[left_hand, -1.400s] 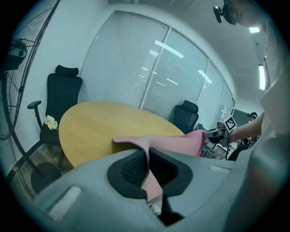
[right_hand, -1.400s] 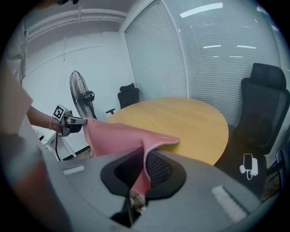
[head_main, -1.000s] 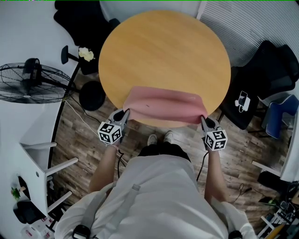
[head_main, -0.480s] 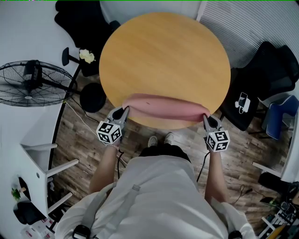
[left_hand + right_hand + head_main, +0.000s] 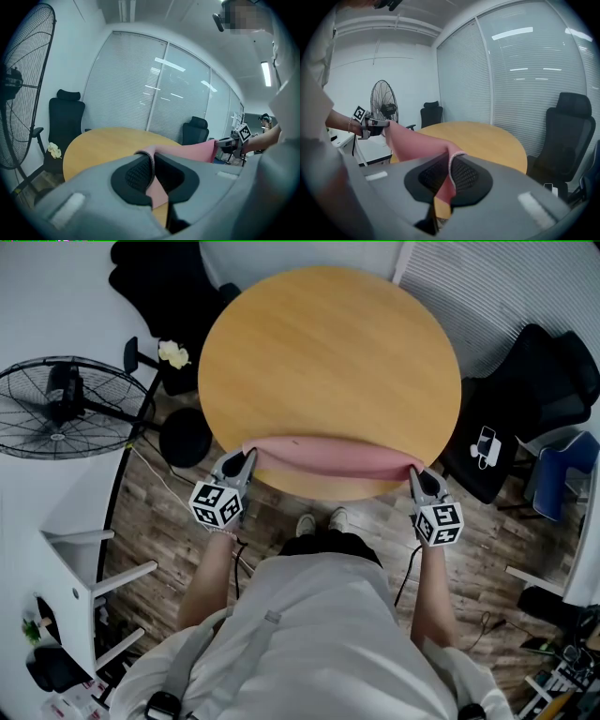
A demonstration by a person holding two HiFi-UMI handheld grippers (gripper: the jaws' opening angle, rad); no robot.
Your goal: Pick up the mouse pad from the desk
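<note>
The pink mouse pad (image 5: 328, 456) hangs stretched between both grippers at the near edge of the round wooden desk (image 5: 328, 343). My left gripper (image 5: 249, 454) is shut on its left corner, and the pad's edge (image 5: 151, 159) shows pinched between the jaws in the left gripper view. My right gripper (image 5: 413, 471) is shut on the right corner, with the pad (image 5: 417, 143) running from those jaws toward the other hand. From the head view the pad reads as a narrow pink band, lifted and seen nearly edge-on.
A standing fan (image 5: 61, 409) is at the left with a white desk below it. Black office chairs (image 5: 534, 381) stand at the right and beyond the table (image 5: 65, 122). A round black base (image 5: 185, 432) sits on the wood floor by the table's left edge.
Both grippers have risen with the pad. Its near edge has come up, so the pad has gone from a wide flat shape on the desk to a thin band.
</note>
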